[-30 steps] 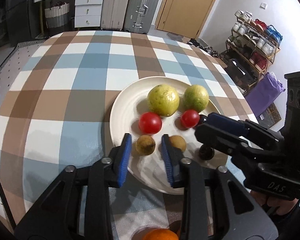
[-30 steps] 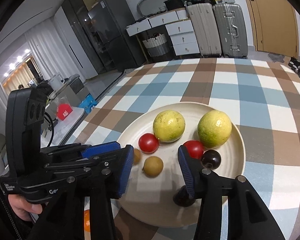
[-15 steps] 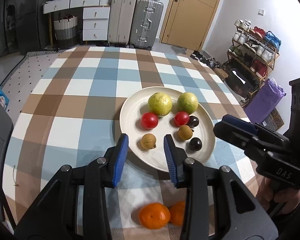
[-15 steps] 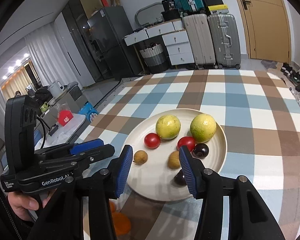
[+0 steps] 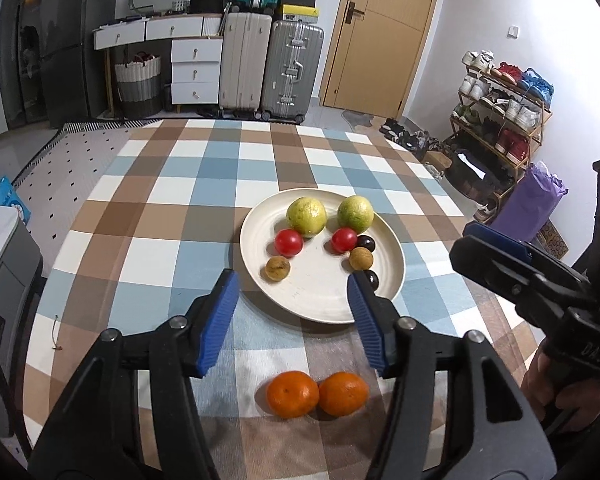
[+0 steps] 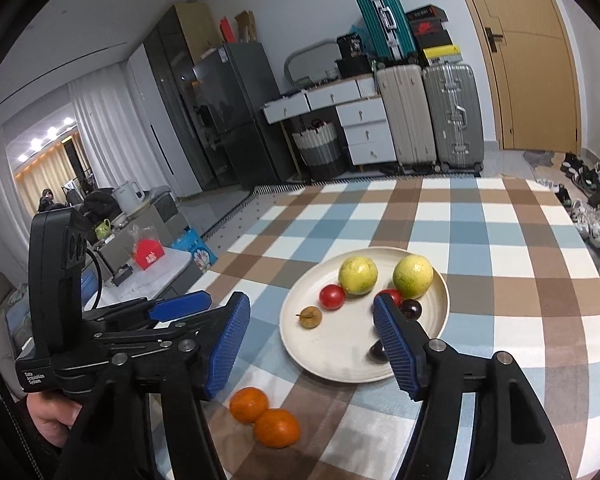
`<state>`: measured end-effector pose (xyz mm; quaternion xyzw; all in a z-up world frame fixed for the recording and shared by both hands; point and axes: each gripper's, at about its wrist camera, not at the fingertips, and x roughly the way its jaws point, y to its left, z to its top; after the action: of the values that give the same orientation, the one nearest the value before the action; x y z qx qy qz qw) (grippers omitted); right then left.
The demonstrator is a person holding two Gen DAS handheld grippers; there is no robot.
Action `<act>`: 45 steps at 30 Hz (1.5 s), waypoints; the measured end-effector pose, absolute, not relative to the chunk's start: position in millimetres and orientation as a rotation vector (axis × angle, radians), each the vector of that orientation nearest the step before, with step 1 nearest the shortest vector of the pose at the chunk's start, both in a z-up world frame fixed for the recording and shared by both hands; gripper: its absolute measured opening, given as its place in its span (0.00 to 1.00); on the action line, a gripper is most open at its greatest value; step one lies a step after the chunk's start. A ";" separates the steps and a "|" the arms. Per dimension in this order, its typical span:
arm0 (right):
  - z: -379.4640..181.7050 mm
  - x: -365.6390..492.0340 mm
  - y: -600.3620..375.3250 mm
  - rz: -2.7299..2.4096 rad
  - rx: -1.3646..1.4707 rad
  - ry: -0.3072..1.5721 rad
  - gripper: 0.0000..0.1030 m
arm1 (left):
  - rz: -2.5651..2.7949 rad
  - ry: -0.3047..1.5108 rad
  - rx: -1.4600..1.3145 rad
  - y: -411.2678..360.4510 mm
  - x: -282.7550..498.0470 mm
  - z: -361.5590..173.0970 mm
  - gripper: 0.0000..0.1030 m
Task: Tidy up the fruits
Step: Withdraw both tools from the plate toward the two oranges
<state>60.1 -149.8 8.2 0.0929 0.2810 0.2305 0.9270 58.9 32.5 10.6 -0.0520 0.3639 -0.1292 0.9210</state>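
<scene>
most fruit sits paired on the plate (image 5: 396, 276); two oranges (image 5: 317, 394) wait on the cloth just before it. left gripper (image 5: 291, 320) and right gripper (image 6: 312, 344) are opening, empty, so oranges look next

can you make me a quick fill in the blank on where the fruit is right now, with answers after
1. The two oranges lie on the checked tablecloth, not on the ____.
2. The plate holds two yellow-green fruits and ____ red tomatoes.
3. The two oranges lie side by side and are ____ each other.
4. The left tongs and right tongs are opening, with ____ gripped between the pads.

Missing words: plate; two; touching; nothing
</scene>
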 end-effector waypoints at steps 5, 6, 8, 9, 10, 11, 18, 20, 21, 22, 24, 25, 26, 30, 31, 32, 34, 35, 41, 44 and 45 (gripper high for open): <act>11.3 44.2 -148.5 0.474 0.199 0.553 0.76 | -0.249 0.718 -0.110 35.1 40.3 18.8 0.73; 11.7 40.5 -148.5 0.475 0.203 0.546 0.77 | -0.249 0.717 -0.112 36.4 36.5 19.7 0.78; 11.6 33.5 -147.9 0.479 0.205 0.534 0.83 | -0.254 0.723 -0.125 39.5 28.8 20.5 0.78; 11.2 30.1 -147.3 0.482 0.203 0.529 0.83 | -0.249 0.725 -0.129 41.2 24.6 20.0 0.78; 10.3 26.1 -146.5 0.487 0.200 0.525 0.83 | -0.236 0.725 -0.131 43.0 20.4 19.2 0.79; 9.4 23.9 -146.1 0.488 0.197 0.524 0.83 | -0.224 0.726 -0.134 44.6 16.8 18.2 0.80; 3.9 4.4 -145.4 0.488 0.199 0.507 0.89 | -0.176 0.729 -0.159 57.8 -2.0 9.4 0.81; 2.8 -2.0 -144.7 0.491 0.196 0.495 0.91 | -0.160 0.724 -0.159 60.2 -4.8 6.8 0.81; 2.2 -4.3 -144.4 0.492 0.193 0.492 0.91 | -0.153 0.723 -0.162 61.9 -7.7 5.3 0.82; 1.1 -6.8 -143.9 0.490 0.190 0.492 0.91 | -0.147 0.722 -0.167 63.4 -9.9 3.5 0.82; -1.2 -10.2 -143.5 0.491 0.191 0.495 0.92 | -0.136 0.718 -0.173 65.9 -13.7 1.0 0.84; -3.2 -12.2 -143.0 0.492 0.192 0.497 0.92 | -0.136 0.717 -0.173 66.8 -16.4 -0.7 0.84; -4.5 -13.1 -142.7 0.494 0.192 0.499 0.94 | -0.136 0.717 -0.172 66.5 -17.1 -2.0 0.84; -13.2 -15.3 -141.0 0.501 0.190 0.517 0.97 | -0.130 0.718 -0.165 64.8 -21.6 -8.8 0.84; -16.4 -15.6 -140.1 0.502 0.187 0.526 0.97 | -0.123 0.719 -0.160 64.3 -22.9 -11.1 0.84; -18.7 -15.7 -139.6 0.502 0.185 0.532 0.97 | -0.118 0.720 -0.156 63.9 -23.3 -12.8 0.85; -23.5 -15.9 -139.5 0.499 0.185 0.542 0.97 | -0.114 0.717 -0.153 63.7 -25.8 -16.2 0.88; -24.7 -15.8 -139.4 0.499 0.186 0.545 0.97 | -0.113 0.717 -0.154 63.6 -25.6 -17.3 0.89; -36.8 -12.9 -138.5 0.494 0.188 0.574 0.98 | -0.105 0.750 -0.163 62.9 -26.4 -35.4 0.93; -43.4 -11.8 -136.2 0.493 0.180 0.590 0.98 | -0.091 0.756 -0.164 63.3 -27.0 -43.8 0.98; -45.1 -11.8 -135.4 0.494 0.180 0.594 0.98 | -0.084 0.758 -0.164 63.5 -26.8 -46.7 0.98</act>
<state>-11.8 -135.4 -45.1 0.0876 0.2892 0.2406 0.9224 -26.8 63.5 -46.7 -0.0797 0.3697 -0.0411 0.9248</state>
